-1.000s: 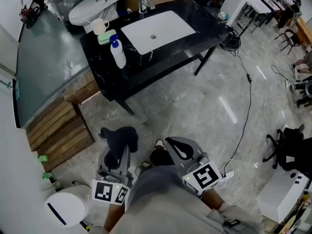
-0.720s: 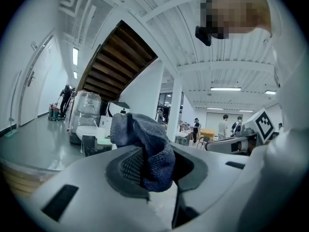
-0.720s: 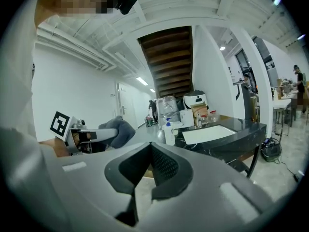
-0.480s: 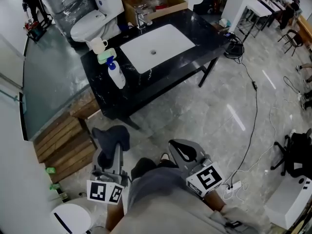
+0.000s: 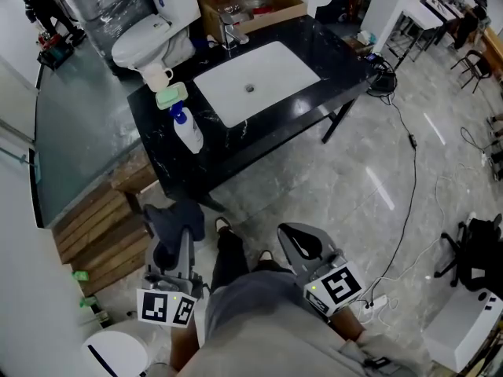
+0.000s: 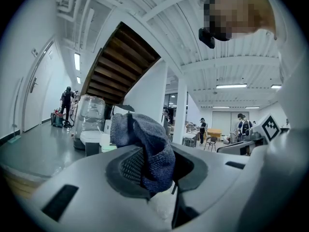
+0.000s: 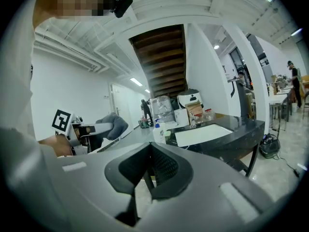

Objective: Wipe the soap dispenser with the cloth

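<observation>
Left hand-held gripper grips one cloth; right hand-held gripper closed, empty; one dispenser.

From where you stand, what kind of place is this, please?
Probably a large indoor hall with a mock bathroom set up in it, not a real bathroom: a white sink sits in a freestanding black counter, a toilet stands beside it, and desks show farther off.
</observation>
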The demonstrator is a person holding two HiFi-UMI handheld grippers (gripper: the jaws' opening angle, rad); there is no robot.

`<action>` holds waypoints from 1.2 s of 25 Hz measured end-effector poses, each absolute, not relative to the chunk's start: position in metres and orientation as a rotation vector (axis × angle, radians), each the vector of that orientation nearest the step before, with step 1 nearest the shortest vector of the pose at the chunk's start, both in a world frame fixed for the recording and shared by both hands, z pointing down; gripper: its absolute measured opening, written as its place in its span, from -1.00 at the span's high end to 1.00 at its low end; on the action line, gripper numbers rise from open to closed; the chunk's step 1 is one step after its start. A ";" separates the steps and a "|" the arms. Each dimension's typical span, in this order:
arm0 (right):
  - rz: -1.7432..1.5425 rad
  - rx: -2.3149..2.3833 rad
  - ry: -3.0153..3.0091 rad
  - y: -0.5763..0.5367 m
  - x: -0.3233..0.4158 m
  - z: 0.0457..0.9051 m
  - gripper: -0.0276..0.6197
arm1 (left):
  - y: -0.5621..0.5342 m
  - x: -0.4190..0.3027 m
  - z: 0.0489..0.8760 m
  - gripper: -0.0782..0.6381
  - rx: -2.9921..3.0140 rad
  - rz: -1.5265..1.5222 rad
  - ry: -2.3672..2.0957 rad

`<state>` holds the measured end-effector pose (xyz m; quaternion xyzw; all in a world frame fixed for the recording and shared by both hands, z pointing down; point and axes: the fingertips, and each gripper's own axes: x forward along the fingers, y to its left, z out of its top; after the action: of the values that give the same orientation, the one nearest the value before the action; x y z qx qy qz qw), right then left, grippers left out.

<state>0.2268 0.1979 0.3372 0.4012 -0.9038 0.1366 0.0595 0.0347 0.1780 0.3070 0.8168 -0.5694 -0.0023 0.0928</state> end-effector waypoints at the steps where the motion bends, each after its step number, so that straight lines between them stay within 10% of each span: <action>1: 0.415 1.212 -2.736 0.192 0.224 0.337 0.91 | 0.172 0.032 0.309 0.50 2.420 -0.005 -1.686; 30: 0.382 1.178 -2.669 0.024 0.090 0.333 0.91 | 0.001 -0.086 0.326 0.50 2.414 -0.014 -1.556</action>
<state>0.0900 0.0238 0.3329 0.3983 -0.9026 0.1292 0.0998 -0.0858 0.0009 0.3259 0.8329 -0.5369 -0.0047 0.1344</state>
